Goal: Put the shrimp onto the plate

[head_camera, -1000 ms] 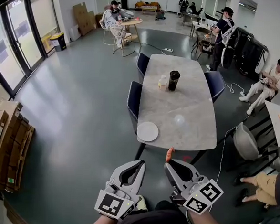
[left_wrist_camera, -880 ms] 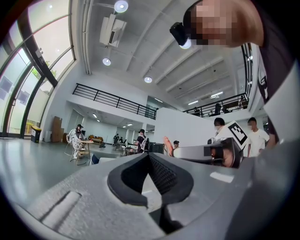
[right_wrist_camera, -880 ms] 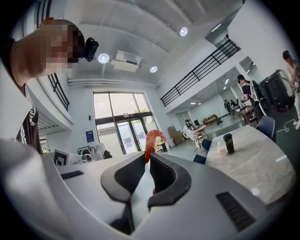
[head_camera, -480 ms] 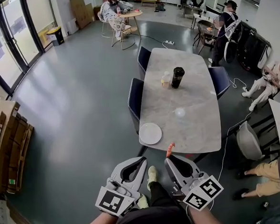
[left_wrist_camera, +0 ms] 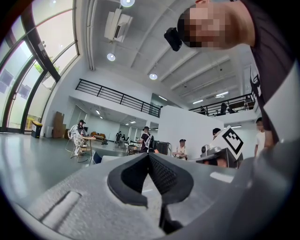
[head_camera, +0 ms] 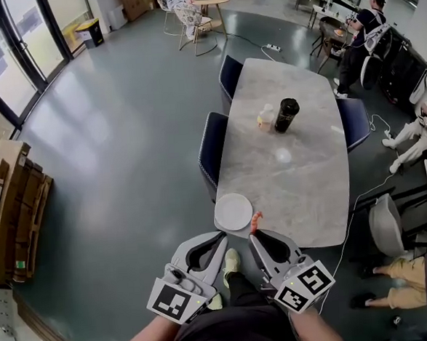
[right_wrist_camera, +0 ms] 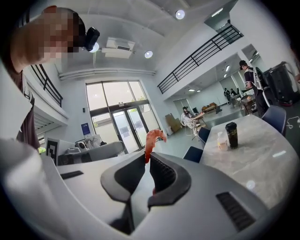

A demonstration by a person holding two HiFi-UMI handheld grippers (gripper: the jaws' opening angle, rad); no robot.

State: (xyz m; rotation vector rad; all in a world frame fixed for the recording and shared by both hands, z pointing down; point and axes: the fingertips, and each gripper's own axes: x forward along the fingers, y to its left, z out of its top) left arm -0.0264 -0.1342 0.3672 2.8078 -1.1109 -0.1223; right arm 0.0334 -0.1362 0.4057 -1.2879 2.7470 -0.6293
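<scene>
Shrimp [head_camera: 256,221] pinched upright in right gripper [head_camera: 253,235] | left gripper [head_camera: 221,237] closed, empty | plate [head_camera: 233,212] at table's [head_camera: 302,189] near left corner | best: centre over plate, lower close, then release

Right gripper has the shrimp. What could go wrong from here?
1. The right gripper pinches the shrimp only at its jaw tips, with most of it sticking out; it might slip free in transit.
2. The plate sits at the edge of the table; a bump could push it off.

I can read no words or numbers anywhere (the blue sign [right_wrist_camera: 86,128] left of the far glass doors [right_wrist_camera: 124,131] is too small).
</scene>
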